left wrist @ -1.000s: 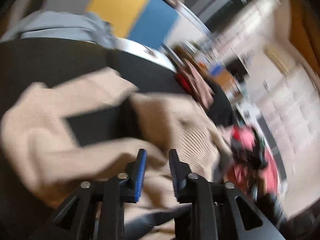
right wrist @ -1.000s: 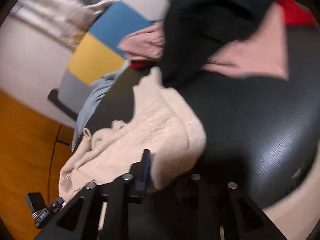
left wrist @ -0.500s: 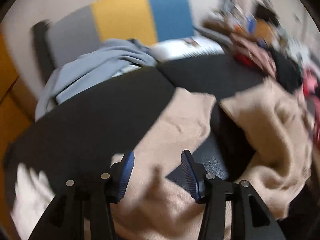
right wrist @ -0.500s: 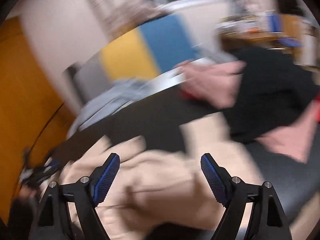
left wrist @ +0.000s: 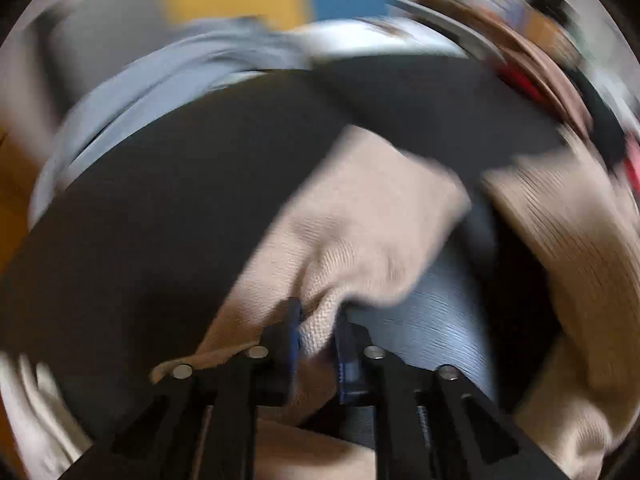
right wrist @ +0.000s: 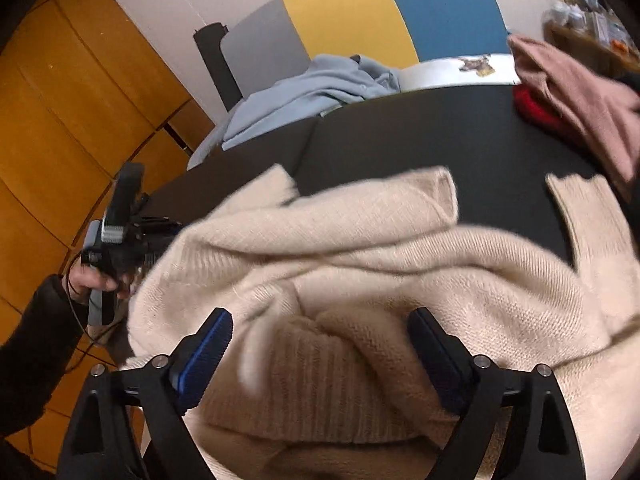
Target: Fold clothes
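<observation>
Sweater (left wrist: 360, 232) fold pinched in left gripper (left wrist: 318, 332) jaws (just closed); right gripper (right wrist: 320, 344) jaws spread wide.

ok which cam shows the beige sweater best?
Right wrist: the beige sweater is sharp, sleeves and ribbed hem showing under the open right gripper. Left wrist is blurred, showing mainly the fold pinched in the left gripper.

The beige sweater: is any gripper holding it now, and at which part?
The left gripper pinches a raised fold of the beige sweater; its jaws have just been closing. The right gripper is open, holding nothing.
</observation>
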A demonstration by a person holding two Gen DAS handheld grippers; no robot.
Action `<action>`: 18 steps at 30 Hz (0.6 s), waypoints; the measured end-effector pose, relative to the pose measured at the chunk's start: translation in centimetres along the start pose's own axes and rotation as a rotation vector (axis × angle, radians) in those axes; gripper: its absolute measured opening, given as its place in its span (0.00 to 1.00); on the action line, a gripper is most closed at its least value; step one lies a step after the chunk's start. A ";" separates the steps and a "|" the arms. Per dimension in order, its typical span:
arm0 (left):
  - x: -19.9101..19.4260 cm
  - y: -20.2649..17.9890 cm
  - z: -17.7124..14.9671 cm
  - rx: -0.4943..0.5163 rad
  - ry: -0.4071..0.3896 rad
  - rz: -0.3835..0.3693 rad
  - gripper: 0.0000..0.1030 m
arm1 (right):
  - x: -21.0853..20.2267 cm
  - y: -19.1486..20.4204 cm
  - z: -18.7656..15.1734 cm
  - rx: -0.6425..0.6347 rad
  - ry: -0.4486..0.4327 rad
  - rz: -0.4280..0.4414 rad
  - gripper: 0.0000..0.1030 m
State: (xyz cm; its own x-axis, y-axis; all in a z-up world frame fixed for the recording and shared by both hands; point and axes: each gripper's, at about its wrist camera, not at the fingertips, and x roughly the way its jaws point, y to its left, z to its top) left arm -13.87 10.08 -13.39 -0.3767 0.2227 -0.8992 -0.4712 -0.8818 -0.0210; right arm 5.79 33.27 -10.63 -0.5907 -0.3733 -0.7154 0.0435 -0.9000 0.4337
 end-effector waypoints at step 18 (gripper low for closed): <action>-14.6 15.7 -5.3 -0.619 -0.358 0.063 0.23 | 0.8 -0.3 -1.9 0.001 -0.071 0.014 1.00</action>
State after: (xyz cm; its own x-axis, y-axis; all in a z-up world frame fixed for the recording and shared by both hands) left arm -11.56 -9.26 -2.95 -0.6766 0.1925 -0.7107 0.0591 -0.9479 -0.3130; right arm 6.80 32.83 -12.42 -0.6460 -0.3686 -0.6684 0.0512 -0.8946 0.4439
